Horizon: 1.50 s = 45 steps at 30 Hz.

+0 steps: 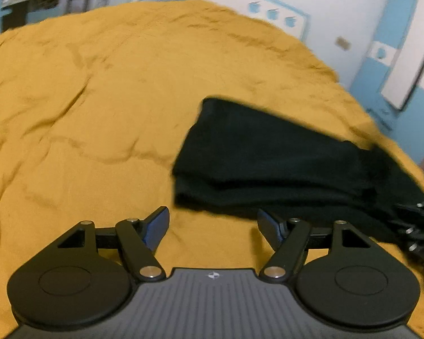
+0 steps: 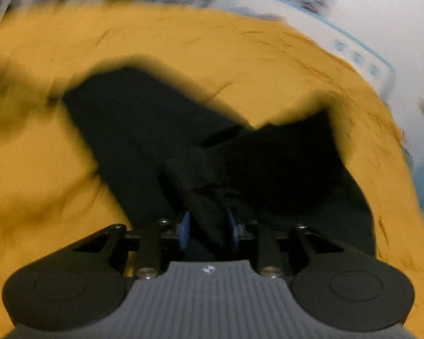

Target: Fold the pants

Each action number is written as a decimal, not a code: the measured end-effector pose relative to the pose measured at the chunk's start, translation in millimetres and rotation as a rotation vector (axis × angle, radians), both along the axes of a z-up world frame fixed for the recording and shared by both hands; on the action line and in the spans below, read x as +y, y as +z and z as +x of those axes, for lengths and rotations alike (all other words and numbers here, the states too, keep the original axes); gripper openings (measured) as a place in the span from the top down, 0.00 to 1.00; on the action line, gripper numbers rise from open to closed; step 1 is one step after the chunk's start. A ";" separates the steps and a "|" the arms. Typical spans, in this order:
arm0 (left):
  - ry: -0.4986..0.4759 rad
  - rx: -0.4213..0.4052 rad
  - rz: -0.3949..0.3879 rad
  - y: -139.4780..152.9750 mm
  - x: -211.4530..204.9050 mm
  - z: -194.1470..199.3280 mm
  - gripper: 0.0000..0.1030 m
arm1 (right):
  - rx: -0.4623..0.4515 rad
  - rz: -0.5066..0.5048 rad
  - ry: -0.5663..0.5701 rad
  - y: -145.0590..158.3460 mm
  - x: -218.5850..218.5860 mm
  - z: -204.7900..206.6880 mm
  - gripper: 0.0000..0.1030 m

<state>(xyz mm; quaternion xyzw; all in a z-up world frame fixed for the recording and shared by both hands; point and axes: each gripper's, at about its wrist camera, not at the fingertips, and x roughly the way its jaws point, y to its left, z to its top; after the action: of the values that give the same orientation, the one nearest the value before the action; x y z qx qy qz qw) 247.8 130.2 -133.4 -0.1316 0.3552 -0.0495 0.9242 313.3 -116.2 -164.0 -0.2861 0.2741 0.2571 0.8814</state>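
Pale wall with blue trim behind; in front, a bed under a rumpled mustard-yellow cover [image 1: 84,107], carrying everything.

Left claw [image 1: 212,226]: spread wide, blue-padded fingers [image 1: 158,223] well apart, nothing between them, hovering low over bare yellow cloth. Just beyond and to the right of it, the black fabric pants [image 1: 268,158], already doubled into a thick layered bundle, near edge almost level with the right fingertip. Long axis running from the blunt folded end at upper left, down and away to the right, toward the frame's edge where part of the other tool's black linkage shows.

Right claw [image 2: 209,231]: closed on a bunched ridge of the black pants [image 2: 144,130], blue pads [image 2: 185,231] pinching cloth on both sides. Fabric fanning out ahead from the grip, one broad panel stretching up-left, a darker mass to the right, yellow cover [image 2: 240,62] all round. Heavy blur here, so lifted or flat: cannot tell.

Likely step: another fold along the length. Deciding relation, then: right claw already gripping one end, free folded end lying up-left of that grip and nearer the empty left claw. Probably a short reach forward-right for the left to pin or take that end while the right carries its end across.
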 end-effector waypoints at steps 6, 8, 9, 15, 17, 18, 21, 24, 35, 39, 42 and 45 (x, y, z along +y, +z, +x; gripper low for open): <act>0.021 -0.005 -0.135 19.6 -2.1 9.7 0.19 | 0.044 0.326 -0.196 52.4 -69.2 24.3 0.65; -0.026 0.013 -0.157 22.9 -23.8 16.6 0.19 | 0.040 0.310 -0.262 48.9 -81.7 31.2 0.64; -0.058 0.016 -0.158 24.8 -38.1 20.2 0.19 | 0.050 0.306 -0.288 47.6 -86.3 34.9 0.64; -0.206 0.050 -0.199 28.6 -132.6 48.1 0.19 | 0.062 0.291 -0.303 43.6 -94.5 40.7 0.62; -0.209 0.040 -0.140 27.6 -155.9 54.5 0.19 | 0.064 0.284 -0.289 41.4 -97.1 39.6 0.59; -0.211 0.034 -0.102 26.2 -165.6 57.4 0.19 | 0.063 0.275 -0.282 41.0 -96.9 38.4 0.59; -0.221 0.060 -0.047 20.5 -184.5 68.6 0.19 | 0.083 0.274 -0.293 39.5 -98.9 30.2 0.58; -0.253 0.059 -0.059 23.2 -194.0 69.8 0.50 | 0.129 0.301 -0.329 39.5 -101.3 30.5 0.58; -0.207 -0.014 -0.040 46.6 -193.9 48.1 0.99 | 0.138 0.387 -0.374 51.3 -120.0 24.9 0.58; -0.178 -0.007 -0.047 46.1 -184.7 42.4 1.00 | 0.140 0.409 -0.342 52.6 -114.5 21.5 0.58; -0.176 0.033 -0.031 35.6 -180.5 46.3 1.00 | 0.116 0.398 -0.303 51.3 -107.5 18.7 0.58; -0.162 0.059 -0.040 26.9 -175.4 47.6 1.00 | 0.137 0.379 -0.284 42.9 -99.7 21.1 0.58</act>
<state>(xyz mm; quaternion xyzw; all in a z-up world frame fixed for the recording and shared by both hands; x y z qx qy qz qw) 295.4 -45.2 -106.4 -0.1222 0.3905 -0.1272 0.9035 334.4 -215.9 -121.1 -0.0563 0.3177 0.1964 0.9259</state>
